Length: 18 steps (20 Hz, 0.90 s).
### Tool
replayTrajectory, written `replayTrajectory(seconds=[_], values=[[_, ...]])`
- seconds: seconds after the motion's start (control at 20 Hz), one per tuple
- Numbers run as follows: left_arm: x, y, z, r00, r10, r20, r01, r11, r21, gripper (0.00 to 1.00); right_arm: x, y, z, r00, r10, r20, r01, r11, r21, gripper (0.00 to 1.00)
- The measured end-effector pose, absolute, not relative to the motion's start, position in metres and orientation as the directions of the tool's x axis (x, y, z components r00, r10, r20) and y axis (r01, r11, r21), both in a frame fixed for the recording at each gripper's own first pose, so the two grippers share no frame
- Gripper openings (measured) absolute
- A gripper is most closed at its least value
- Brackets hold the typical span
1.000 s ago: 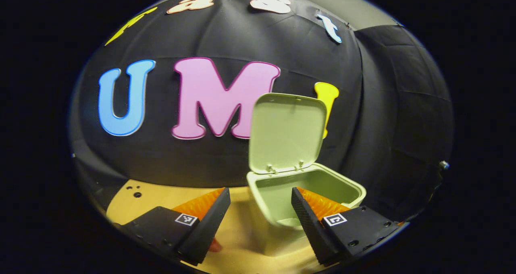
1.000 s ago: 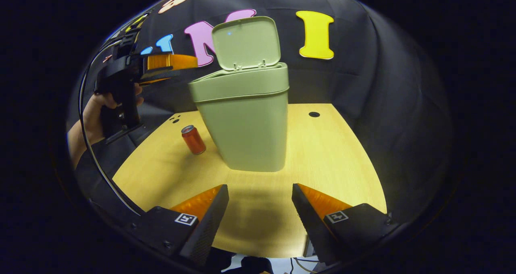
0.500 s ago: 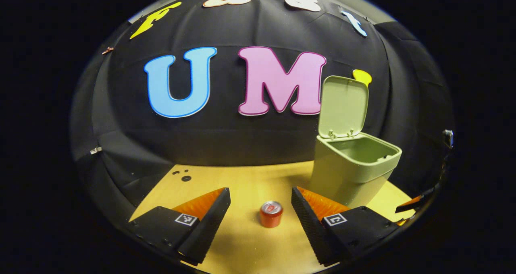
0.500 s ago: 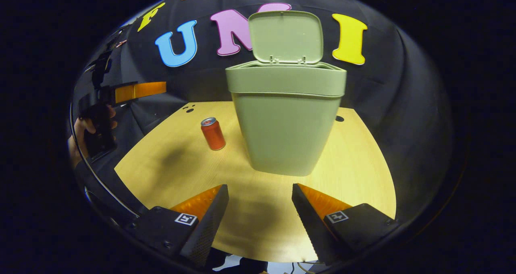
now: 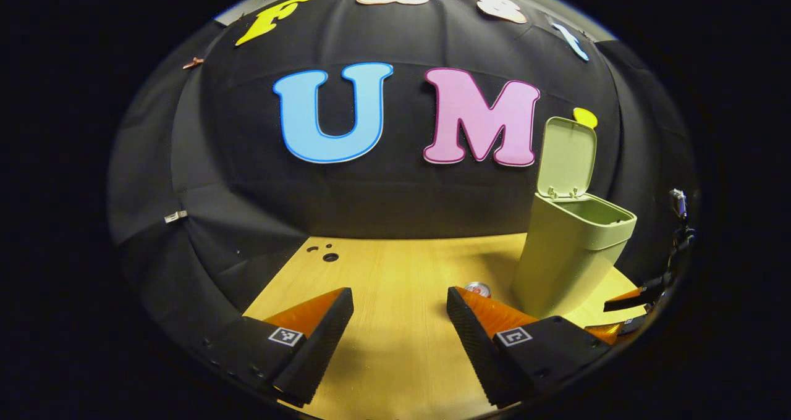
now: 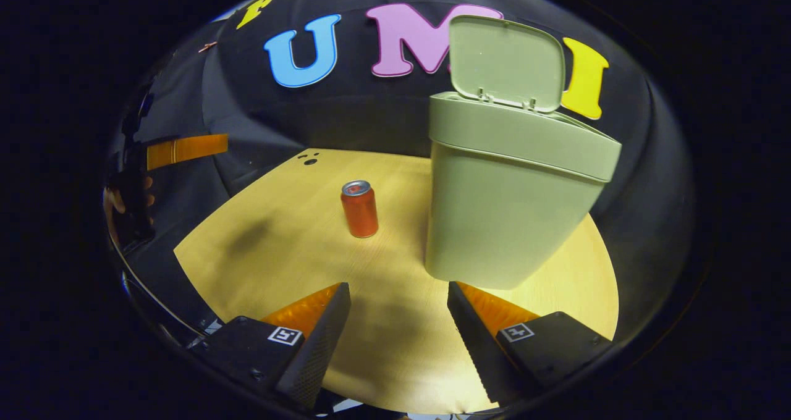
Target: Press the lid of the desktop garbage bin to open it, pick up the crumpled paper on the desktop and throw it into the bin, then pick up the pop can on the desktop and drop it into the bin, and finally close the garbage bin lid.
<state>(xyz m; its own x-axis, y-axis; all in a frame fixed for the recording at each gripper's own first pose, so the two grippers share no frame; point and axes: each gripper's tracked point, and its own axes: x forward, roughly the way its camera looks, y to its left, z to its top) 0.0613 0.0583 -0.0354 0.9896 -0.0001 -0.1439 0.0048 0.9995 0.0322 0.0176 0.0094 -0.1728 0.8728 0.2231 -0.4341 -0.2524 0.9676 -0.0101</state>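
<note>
Smooth pale-green plastic garbage bin [image 6: 513, 204], hinged lid [image 6: 507, 62] upright, beside cylindrical red pop can [image 6: 359, 210] on wood-grain tabletop [image 6: 278, 253]; left hand-held gripper [image 5: 400, 336] and right hand-held gripper [image 6: 398, 333] both wide, empty.

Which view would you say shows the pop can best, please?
The right gripper view: the pop can stands upright on the table, fully visible. In the left gripper view, only its top peeks out behind that gripper's finger.

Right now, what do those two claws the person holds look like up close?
Each claw, left and right, has two wedge-shaped fingers with ribbed inner faces, on dark angular blocks. Each block bears a small square black-and-white marker.
</note>
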Motion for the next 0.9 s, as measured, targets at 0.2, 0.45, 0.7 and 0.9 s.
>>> replayTrajectory(seconds=[0.2, 0.45, 0.7, 0.9], values=[[0.047, 0.078, -0.053, 0.985, 0.006, -0.170, -0.003, 1.000, 0.019, 0.98, 0.029, 0.043, -0.182, 0.854, 0.252, -0.454, -0.294, 0.955, -0.023, 0.99], [0.036, 0.100, -0.085, 0.973, 0.030, -0.230, -0.036, 0.999, -0.023, 0.98, 0.057, 0.074, -0.182, 0.858, 0.254, -0.447, -0.298, 0.954, -0.028, 0.99], [0.030, 0.123, -0.103, 0.962, 0.063, -0.264, -0.074, 0.997, -0.031, 0.98, 0.091, 0.099, -0.187, 0.850, 0.253, -0.462, -0.293, 0.956, -0.016, 1.00], [0.025, 0.144, -0.116, 0.953, 0.098, -0.287, -0.114, 0.993, -0.040, 0.98, 0.124, 0.112, -0.193, 0.856, 0.232, -0.462, -0.263, 0.965, -0.001, 1.00]])
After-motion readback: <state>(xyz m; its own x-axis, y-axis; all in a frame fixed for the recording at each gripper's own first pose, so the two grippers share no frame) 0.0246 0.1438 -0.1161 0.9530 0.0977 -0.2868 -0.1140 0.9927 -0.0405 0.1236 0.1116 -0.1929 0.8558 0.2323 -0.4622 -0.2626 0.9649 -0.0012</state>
